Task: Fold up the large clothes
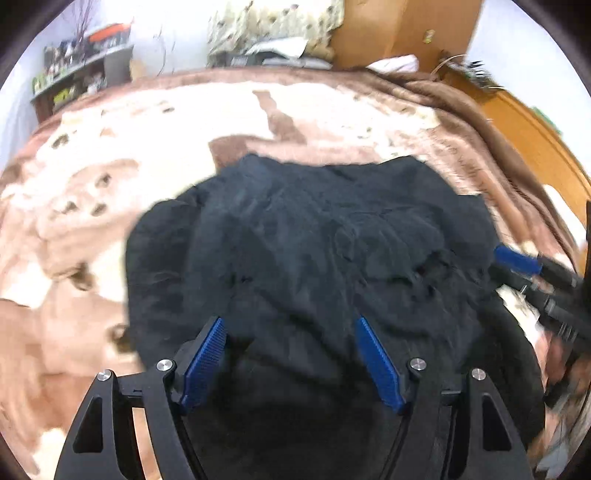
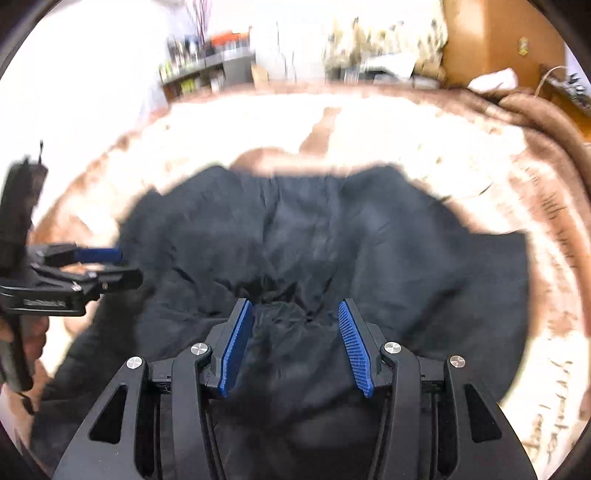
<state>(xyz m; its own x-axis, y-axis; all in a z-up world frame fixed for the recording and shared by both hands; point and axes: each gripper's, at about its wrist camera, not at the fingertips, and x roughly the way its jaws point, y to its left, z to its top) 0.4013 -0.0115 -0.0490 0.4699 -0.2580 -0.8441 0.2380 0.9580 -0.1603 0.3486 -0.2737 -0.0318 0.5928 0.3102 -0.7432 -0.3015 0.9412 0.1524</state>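
A large black garment [image 1: 314, 251] lies rumpled on a brown and cream blanket [image 1: 147, 147]; it also shows in the right wrist view [image 2: 406, 251]. My left gripper [image 1: 291, 325] is open above the garment's near part, with nothing between its blue pads. My right gripper [image 2: 295, 306] is open just above a bunched fold of the garment, and holds nothing. The right gripper shows at the right edge of the left wrist view [image 1: 517, 262]. The left gripper shows at the left edge of the right wrist view [image 2: 99, 258]. Both views are blurred.
The blanket [image 2: 406, 129] covers a bed. A shelf with small items [image 1: 81, 70] stands at the far left. A wooden door [image 1: 406, 29] and a wooden bed frame [image 1: 535, 129] lie at the back right. A floral pillow [image 1: 273, 22] sits at the far edge.
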